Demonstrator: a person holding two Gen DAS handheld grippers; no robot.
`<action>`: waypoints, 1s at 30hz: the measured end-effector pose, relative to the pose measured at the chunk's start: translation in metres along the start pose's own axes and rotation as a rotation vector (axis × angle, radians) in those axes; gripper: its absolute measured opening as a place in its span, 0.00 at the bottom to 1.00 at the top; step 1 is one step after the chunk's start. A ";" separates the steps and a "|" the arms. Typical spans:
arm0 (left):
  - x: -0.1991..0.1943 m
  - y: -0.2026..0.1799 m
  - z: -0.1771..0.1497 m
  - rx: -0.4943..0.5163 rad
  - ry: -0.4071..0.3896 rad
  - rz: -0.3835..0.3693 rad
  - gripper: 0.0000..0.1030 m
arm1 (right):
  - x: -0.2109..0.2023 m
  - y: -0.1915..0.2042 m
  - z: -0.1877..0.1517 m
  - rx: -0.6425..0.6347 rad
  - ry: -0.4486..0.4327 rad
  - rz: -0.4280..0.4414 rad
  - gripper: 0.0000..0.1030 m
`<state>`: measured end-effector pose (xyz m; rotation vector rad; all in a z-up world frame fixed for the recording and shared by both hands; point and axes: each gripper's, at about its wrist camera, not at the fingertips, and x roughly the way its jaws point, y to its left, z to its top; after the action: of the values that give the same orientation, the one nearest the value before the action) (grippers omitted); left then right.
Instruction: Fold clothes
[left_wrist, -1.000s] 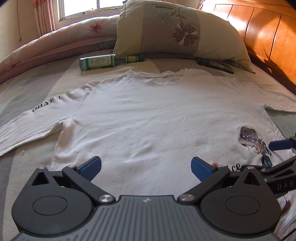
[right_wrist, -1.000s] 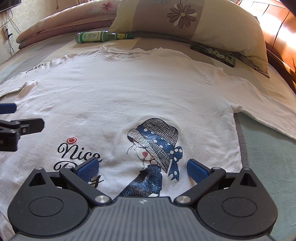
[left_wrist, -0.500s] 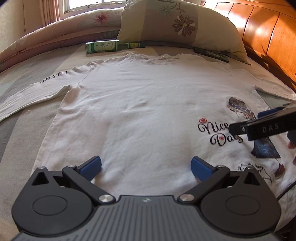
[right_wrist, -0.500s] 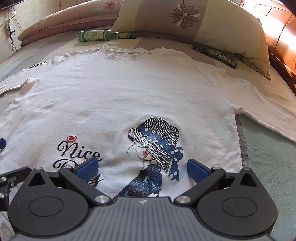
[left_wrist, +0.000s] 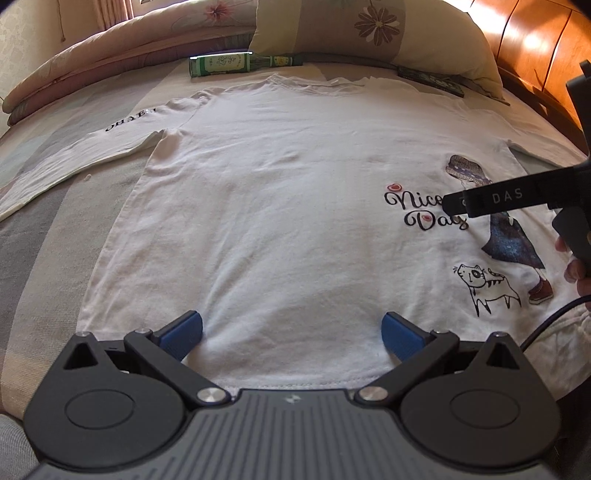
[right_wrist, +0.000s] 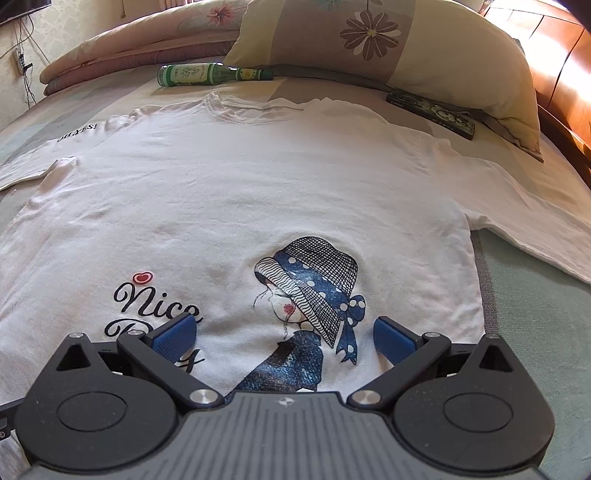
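Observation:
A white long-sleeved shirt (left_wrist: 288, 206) lies spread flat, front up, on the bed, with a "Nice Day" print and a girl in a blue hat (right_wrist: 314, 280). Both sleeves stretch out sideways; the left sleeve (left_wrist: 85, 151) carries black lettering. My left gripper (left_wrist: 291, 332) is open above the shirt's bottom hem, nothing between its blue pads. My right gripper (right_wrist: 284, 334) is open too, low over the printed girl. In the left wrist view the right gripper's black finger (left_wrist: 495, 199) crosses the print from the right edge, held by a hand (left_wrist: 576, 269).
A green glass bottle (left_wrist: 236, 63) lies on its side by the collar. A flowered pillow (left_wrist: 373, 33) leans on the wooden headboard (left_wrist: 535, 40), with a dark flat remote (right_wrist: 430, 114) under its edge. A folded quilt (left_wrist: 110, 51) lies at the back left.
My left gripper has pulled back toward the bottom hem, so more of the shirt and its print shows. The right gripper shifted slightly back and now appears higher in the left view.

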<state>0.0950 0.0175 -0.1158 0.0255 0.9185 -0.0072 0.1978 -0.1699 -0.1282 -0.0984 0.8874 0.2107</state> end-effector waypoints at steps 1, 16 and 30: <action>0.000 0.000 0.002 0.003 -0.005 0.006 0.99 | 0.000 0.000 0.000 -0.001 0.000 0.000 1.00; 0.048 0.021 0.059 -0.094 -0.089 0.030 0.99 | 0.000 0.002 0.002 -0.008 0.008 -0.007 1.00; 0.042 0.032 0.066 -0.052 -0.163 -0.004 0.99 | -0.004 0.003 0.001 -0.003 -0.002 -0.031 1.00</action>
<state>0.1738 0.0484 -0.1084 -0.0247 0.7557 0.0102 0.1955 -0.1672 -0.1246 -0.1152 0.8834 0.1830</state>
